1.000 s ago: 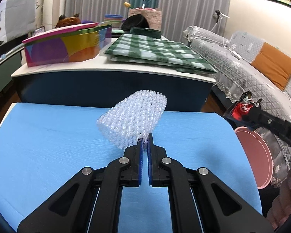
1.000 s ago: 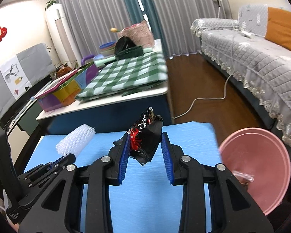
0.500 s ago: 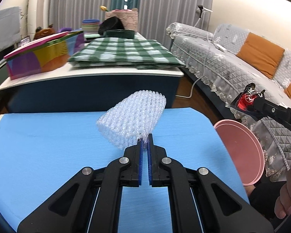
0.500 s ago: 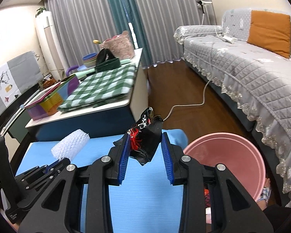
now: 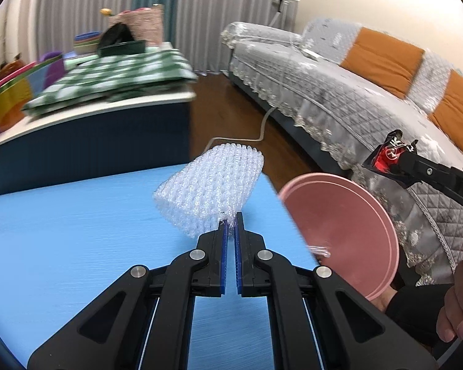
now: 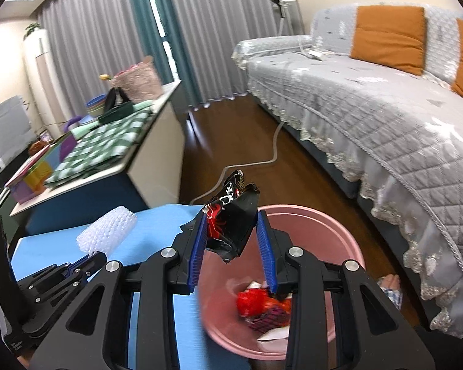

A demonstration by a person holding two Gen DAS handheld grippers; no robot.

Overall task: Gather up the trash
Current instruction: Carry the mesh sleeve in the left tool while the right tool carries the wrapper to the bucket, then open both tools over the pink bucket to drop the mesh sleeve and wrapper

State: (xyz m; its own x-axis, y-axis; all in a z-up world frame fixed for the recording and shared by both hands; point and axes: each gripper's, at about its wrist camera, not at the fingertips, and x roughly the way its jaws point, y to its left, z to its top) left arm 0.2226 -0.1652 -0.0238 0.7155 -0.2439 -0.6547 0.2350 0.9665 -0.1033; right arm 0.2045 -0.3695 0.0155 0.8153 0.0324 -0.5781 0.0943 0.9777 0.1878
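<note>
1. The jaws of the right gripper are clamped on a crumpled black and red wrapper, which sticks up from between the pads.
2. The jaws of the left gripper are pinched nearly together on one corner of a bubble wrap piece; its long axis runs up and away from the tips.
3. The pink bin stands just past the edge of the blue surface. The wrapper hangs over its mouth, so the right hand is nearer; the bubble wrap is still over the surface, the bin to its right.
4. The bin already holds red and white scraps.
</note>
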